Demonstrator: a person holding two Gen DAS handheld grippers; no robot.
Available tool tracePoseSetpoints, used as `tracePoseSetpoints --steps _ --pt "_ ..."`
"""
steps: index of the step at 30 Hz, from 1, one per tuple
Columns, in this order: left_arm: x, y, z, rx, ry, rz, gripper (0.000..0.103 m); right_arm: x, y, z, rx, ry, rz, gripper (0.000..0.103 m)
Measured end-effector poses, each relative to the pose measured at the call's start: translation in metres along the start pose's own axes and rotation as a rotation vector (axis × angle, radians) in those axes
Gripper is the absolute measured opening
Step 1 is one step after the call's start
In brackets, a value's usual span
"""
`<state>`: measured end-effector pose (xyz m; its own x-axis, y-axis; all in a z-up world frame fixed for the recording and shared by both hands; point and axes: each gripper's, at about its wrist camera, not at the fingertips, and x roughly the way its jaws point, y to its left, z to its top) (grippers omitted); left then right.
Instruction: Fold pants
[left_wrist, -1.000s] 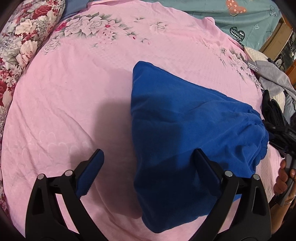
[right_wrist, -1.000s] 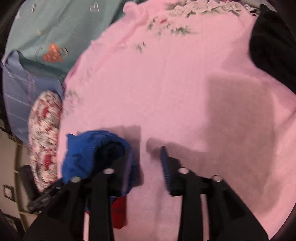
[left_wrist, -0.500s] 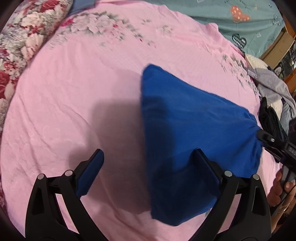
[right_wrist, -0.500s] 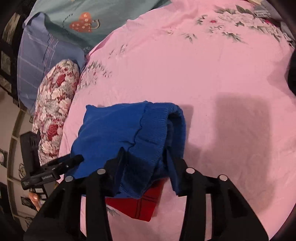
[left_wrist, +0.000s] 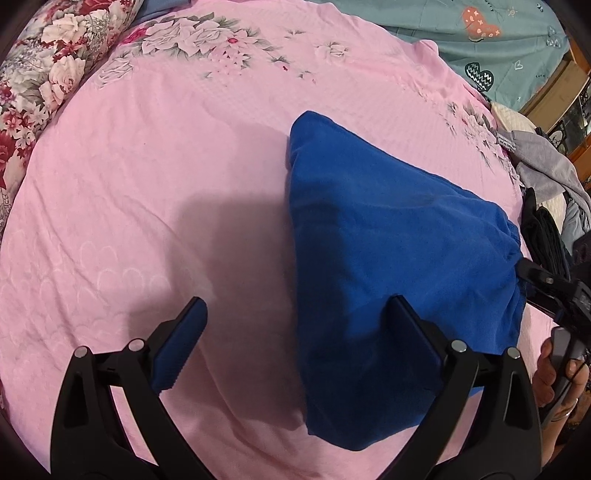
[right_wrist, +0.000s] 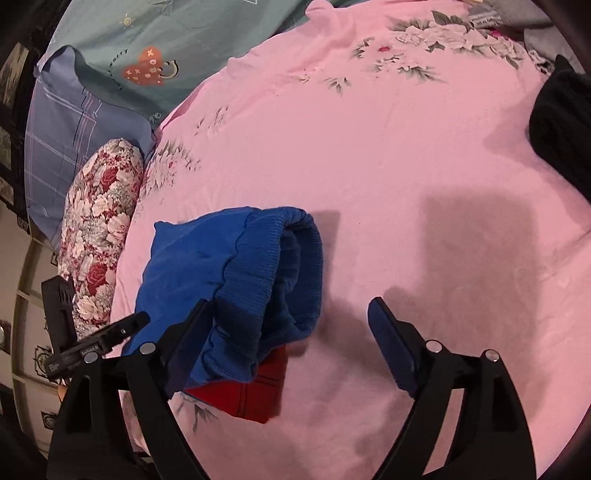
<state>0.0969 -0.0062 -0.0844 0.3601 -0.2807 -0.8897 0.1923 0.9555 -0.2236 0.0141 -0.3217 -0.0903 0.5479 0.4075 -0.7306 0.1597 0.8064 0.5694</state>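
The folded blue pants (left_wrist: 384, 251) lie on the pink bedsheet (left_wrist: 147, 177), their ribbed waistband (right_wrist: 266, 266) toward my right gripper. My left gripper (left_wrist: 299, 343) hovers open over the near end of the pants, its right finger (left_wrist: 413, 339) above the cloth and its left finger over bare sheet. My right gripper (right_wrist: 295, 325) has its jaws opening wide. The waistband's end lies between them against the left finger (right_wrist: 195, 325), and the right pad is well clear of it. That gripper also shows as the right gripper (left_wrist: 546, 284), held by a hand, at the right edge of the left wrist view.
A red folded cloth (right_wrist: 251, 391) peeks out from under the waistband. A floral pillow (right_wrist: 99, 229) and a teal blanket (right_wrist: 155, 55) border the sheet. A black garment (right_wrist: 561, 125) and grey clothes (left_wrist: 546, 173) lie at the far side.
My right gripper, clamped on the waistband half a second ago, has spread its jaws and let the cloth go. The pants have settled a little toward the right. My left gripper stayed open.
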Motion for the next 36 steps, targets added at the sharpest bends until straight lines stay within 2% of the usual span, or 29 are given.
tracePoseSetpoints --steps 2,3,6,8,9,11,12,16,19,21,23,24,25,26,28,30,32,34,36 --pt "0.0 0.001 -0.001 0.004 0.0 0.012 0.1 0.014 0.003 0.002 0.011 0.028 0.011 0.074" --pt "0.001 0.002 -0.001 0.006 0.002 0.016 0.1 0.021 0.004 0.001 0.028 0.054 0.039 0.064" --pt "-0.006 0.007 0.001 -0.005 0.009 0.014 0.1 0.019 0.014 -0.003 0.004 0.055 0.01 0.057" --pt "-0.019 0.008 0.006 -0.005 -0.027 0.007 0.099 0.009 0.015 -0.007 0.015 0.052 0.023 0.052" --pt "-0.025 0.008 0.01 -0.008 -0.048 -0.001 0.099 0.002 0.014 -0.009 0.021 0.053 0.04 0.051" --pt "-0.027 0.005 0.018 -0.012 -0.054 0.005 0.099 0.001 0.013 -0.013 0.006 0.075 0.017 0.055" --pt "-0.026 0.003 0.023 -0.016 -0.054 0.016 0.099 0.008 0.014 -0.015 -0.023 0.096 -0.031 0.065" --pt "-0.019 -0.012 0.043 -0.018 -0.061 0.0 0.099 0.001 0.027 -0.015 -0.085 0.06 -0.069 0.07" --pt "-0.005 -0.012 0.051 -0.057 -0.05 0.0 0.099 -0.026 0.034 -0.012 -0.116 -0.055 -0.075 0.07" --pt "0.012 -0.007 0.059 -0.085 -0.019 0.048 0.097 -0.045 0.038 -0.01 -0.145 -0.163 -0.102 0.07" --pt "0.022 0.0 0.061 -0.115 -0.001 0.085 0.096 -0.051 0.047 -0.008 -0.187 -0.212 -0.083 0.06" --pt "0.025 0.004 0.061 -0.133 0.006 0.076 0.096 -0.047 0.052 -0.005 -0.205 -0.205 -0.052 0.045" --pt "0.026 0.007 0.061 -0.149 0.008 0.064 0.096 -0.041 0.056 -0.002 -0.218 -0.191 -0.02 0.037" --pt "0.027 0.008 0.06 -0.149 0.006 0.065 0.096 -0.032 0.061 0.002 -0.238 -0.179 0.007 0.035" --pt "0.031 0.008 0.058 -0.119 -0.005 0.113 0.1 -0.012 0.063 0.009 -0.256 -0.152 -0.035 0.035" --pt "0.041 0.005 0.055 -0.068 0.004 0.17 0.1 0.027 0.058 0.012 -0.252 -0.044 -0.156 0.038" --pt "0.032 -0.002 0.049 -0.044 -0.005 0.212 0.1 0.039 0.06 0.01 -0.308 -0.05 -0.19 0.042" --pt "0.012 -0.008 0.044 -0.032 -0.021 0.21 0.098 0.028 0.063 0.007 -0.318 -0.046 -0.174 0.042" --pt "-0.015 -0.009 0.033 -0.021 -0.064 0.145 0.098 0.004 0.063 -0.001 -0.295 -0.051 -0.092 0.043"
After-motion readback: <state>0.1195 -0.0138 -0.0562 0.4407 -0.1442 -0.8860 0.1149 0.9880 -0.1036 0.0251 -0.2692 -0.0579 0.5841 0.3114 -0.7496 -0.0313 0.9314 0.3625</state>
